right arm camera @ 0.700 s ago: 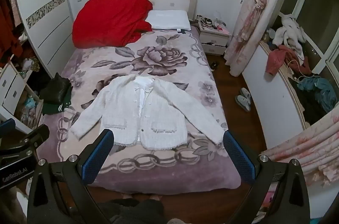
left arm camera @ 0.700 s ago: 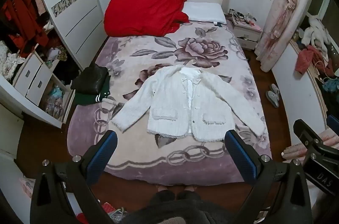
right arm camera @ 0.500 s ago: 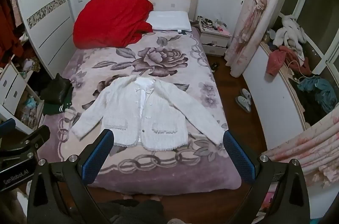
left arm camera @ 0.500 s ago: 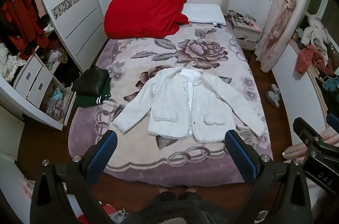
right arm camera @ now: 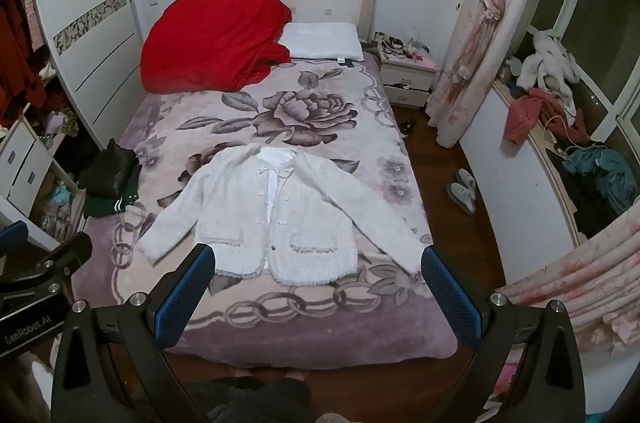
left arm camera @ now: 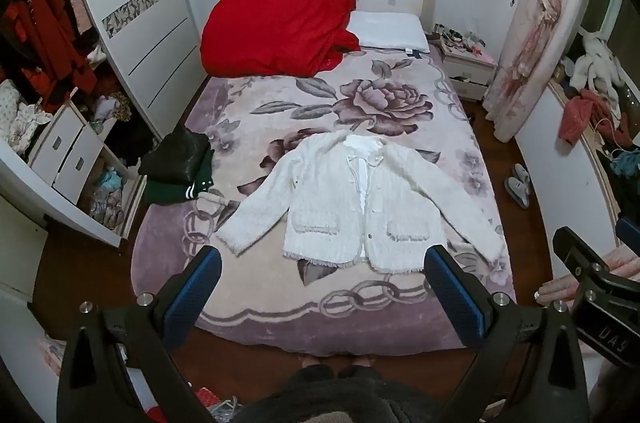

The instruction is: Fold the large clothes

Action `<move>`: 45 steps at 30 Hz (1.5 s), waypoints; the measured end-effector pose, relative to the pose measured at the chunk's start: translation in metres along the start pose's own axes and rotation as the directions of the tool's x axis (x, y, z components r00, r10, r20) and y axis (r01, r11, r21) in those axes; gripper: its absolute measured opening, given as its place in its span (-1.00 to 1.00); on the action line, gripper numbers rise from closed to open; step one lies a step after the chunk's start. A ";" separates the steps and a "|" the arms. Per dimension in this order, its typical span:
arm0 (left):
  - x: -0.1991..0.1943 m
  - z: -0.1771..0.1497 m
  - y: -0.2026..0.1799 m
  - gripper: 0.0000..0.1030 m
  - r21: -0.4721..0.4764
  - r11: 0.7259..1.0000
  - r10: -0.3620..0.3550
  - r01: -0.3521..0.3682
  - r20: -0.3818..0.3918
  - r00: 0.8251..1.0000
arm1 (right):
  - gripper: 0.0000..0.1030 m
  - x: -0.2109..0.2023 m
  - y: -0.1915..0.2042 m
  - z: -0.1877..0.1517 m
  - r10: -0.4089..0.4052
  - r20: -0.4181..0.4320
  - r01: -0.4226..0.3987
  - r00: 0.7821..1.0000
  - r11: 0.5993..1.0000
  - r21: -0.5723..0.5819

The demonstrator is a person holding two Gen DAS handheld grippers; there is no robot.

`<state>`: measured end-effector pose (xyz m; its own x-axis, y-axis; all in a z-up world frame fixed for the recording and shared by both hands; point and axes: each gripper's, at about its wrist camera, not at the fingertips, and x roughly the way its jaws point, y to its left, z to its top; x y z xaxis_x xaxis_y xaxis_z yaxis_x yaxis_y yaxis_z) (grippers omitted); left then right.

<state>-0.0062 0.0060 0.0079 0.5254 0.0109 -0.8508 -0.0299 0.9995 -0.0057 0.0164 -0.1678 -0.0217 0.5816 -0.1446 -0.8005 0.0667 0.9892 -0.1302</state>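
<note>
**Cardigan flat, both grippers clear**

White cardigan [left arm camera: 360,207] lies spread at frame centre on the floral bedspread [left arm camera: 280,127], slightly lower than before. Left gripper [left arm camera: 320,287] and right gripper [right arm camera: 316,283] hover above the bed foot, jaws wide apart, empty.

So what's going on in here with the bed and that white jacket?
A person stands at the foot of the bed with a gripper in each hand. The left gripper and right gripper are both open, empty and above the bed. A white jacket lies flat, front up, sleeves spread, not yet folded. Dark folded clothes sit at the bed's edge.
</note>
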 end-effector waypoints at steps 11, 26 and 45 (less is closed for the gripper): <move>-0.006 0.006 0.002 1.00 -0.007 1.000 0.003 -0.003 0.011 1.000 | 1.00 -0.003 0.009 0.006 -0.003 0.004 0.003 1.000 1.000 -0.004; -0.010 0.008 0.004 1.00 -0.003 1.000 0.003 -0.003 0.018 1.000 | 1.00 -0.005 0.008 0.005 -0.002 0.006 0.002 1.000 1.000 -0.004; -0.013 0.006 0.004 1.00 -0.004 1.000 0.004 -0.004 0.026 1.000 | 1.00 -0.006 0.008 0.004 -0.001 0.011 0.001 1.000 1.000 -0.002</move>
<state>-0.0079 0.0101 0.0225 0.5468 0.0158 -0.8371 -0.0353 0.9994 -0.0042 0.0168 -0.1594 -0.0155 0.5908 -0.1452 -0.7937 0.0657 0.9891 -0.1320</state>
